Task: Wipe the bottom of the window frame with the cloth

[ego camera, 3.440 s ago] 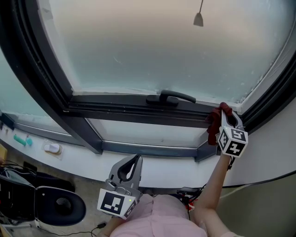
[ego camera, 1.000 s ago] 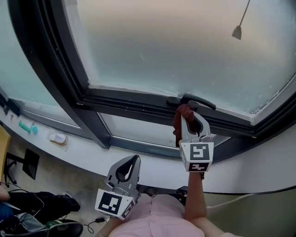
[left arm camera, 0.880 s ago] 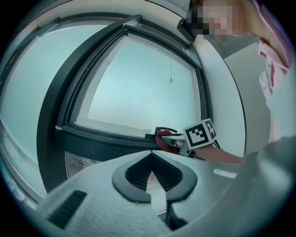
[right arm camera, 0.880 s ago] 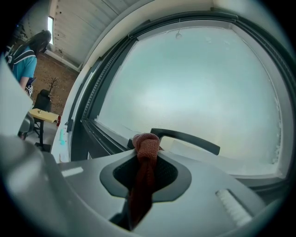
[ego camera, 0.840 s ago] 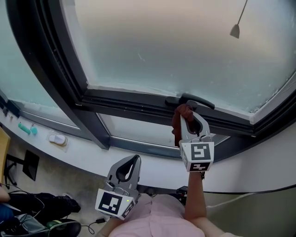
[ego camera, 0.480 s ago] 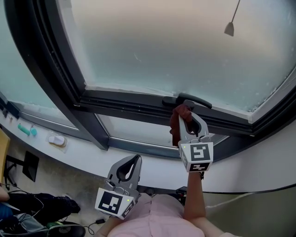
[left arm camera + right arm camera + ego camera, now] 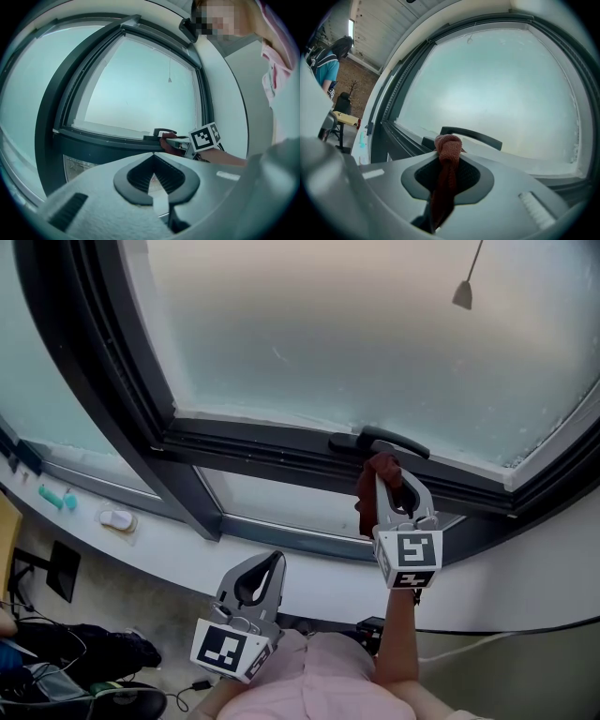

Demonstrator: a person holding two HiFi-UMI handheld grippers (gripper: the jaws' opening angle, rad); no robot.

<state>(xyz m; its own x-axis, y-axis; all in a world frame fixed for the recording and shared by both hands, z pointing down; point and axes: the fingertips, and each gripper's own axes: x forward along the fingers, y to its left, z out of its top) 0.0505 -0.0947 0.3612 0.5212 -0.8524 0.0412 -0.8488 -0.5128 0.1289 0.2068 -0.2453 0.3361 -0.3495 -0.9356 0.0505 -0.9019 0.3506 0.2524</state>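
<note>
right claw: right gripper [image 7: 388, 471] has its jaws clamped down on the cloth [image 7: 373, 486], with only the fabric between them
cloth: dark red and bunched. A knot of it pokes past the jaw tips and the rest hangs down between the jaws
cloth position: at the bottom rail of the window frame [image 7: 253, 448], right of the rail's middle, just under the handle [image 7: 377, 439]. It looks pressed to the rail, but I can't confirm contact
left claw: left gripper [image 7: 274, 563] has its jaws together with nothing in them. It is held low near the person's body, well apart from the frame
frame: dark metal. The bottom rail runs from the lower left corner towards the right edge, with a slanted upright at the left
glass: frosted pane [image 7: 347, 334] above the rail, and a smaller lower pane [image 7: 281, 502] beneath it
cord: pull weight [image 7: 461, 295] hangs in front of the glass near the top right corner
ledge: white sill [image 7: 178, 559] under the lower pane. A teal item [image 7: 55, 497] and a small white item [image 7: 117, 519] sit at its left end
room: dark gear and cables on the floor at lower left. The right gripper view shows a person in a teal top [image 7: 327, 63] far off by a brick wall
</note>
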